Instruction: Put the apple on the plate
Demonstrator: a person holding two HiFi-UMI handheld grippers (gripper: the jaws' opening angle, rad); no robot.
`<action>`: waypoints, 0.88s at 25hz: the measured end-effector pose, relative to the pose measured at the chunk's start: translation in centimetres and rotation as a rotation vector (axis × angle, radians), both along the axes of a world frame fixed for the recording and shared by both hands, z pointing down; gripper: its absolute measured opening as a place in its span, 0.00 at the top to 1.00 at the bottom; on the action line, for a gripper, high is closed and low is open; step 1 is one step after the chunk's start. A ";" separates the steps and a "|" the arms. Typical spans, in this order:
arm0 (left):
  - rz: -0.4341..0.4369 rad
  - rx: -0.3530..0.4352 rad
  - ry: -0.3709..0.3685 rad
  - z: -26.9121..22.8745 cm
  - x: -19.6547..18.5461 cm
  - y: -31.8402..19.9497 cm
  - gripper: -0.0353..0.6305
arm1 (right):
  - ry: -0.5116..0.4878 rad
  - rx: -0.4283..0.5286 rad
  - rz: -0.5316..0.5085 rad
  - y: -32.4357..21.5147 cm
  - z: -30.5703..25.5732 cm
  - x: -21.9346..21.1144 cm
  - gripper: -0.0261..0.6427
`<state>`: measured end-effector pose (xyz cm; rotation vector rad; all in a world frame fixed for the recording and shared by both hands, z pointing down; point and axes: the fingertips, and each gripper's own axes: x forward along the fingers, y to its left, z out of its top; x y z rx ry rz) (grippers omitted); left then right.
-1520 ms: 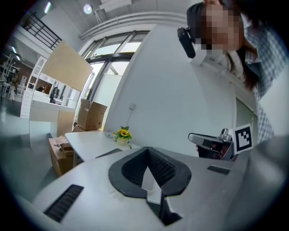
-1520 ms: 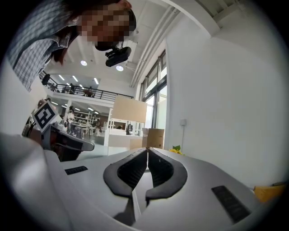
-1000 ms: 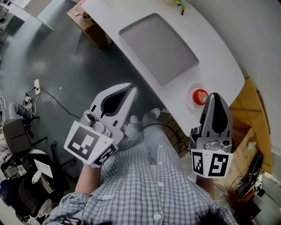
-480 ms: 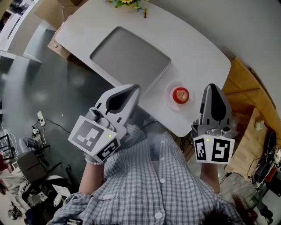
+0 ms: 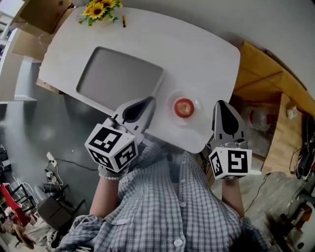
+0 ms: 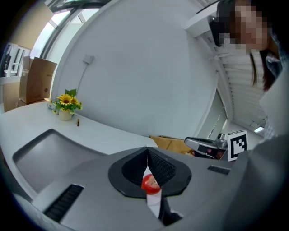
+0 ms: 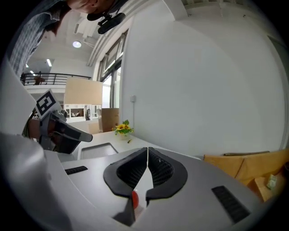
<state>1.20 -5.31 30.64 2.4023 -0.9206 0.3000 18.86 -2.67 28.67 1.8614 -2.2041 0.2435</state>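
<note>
Left claw (image 5: 149,102) closed; round red apple (image 5: 184,107)

apple (image 5: 184,107): just 1
plate (image 5: 170,106): 1 too
table (image 5: 206,59): 1, white
tray (image 5: 120,81): 1, grey
bunch of sunflowers (image 5: 98,9): 1
grippers: 2, so left gripper (image 5: 147,101) plus right gripper (image 5: 222,105)
marker cubes: 2, left cube (image 5: 112,146) and right cube (image 5: 230,164)

apple (image 6: 150,183) half hidden by left fingers (image 6: 165,168), item (image 5: 124,20) beside sunflowers (image 5: 98,10) unclear
</note>
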 end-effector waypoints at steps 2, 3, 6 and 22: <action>0.023 -0.029 -0.016 1.3 0.7 -0.9 0.93 | -0.004 -0.032 0.022 -0.2 1.1 0.4 0.93; 0.034 -0.043 -0.028 1.9 1.1 -1.3 0.93 | -0.004 -0.048 0.030 -0.2 1.7 0.6 0.93; 0.085 -0.068 -0.076 3.7 2.5 -1.9 0.93 | -0.005 -0.099 0.055 -0.4 3.8 1.2 0.93; 0.329 -0.203 -0.221 11.2 5.8 -1.4 0.93 | -0.069 -0.383 0.178 1.5 14.0 1.4 0.92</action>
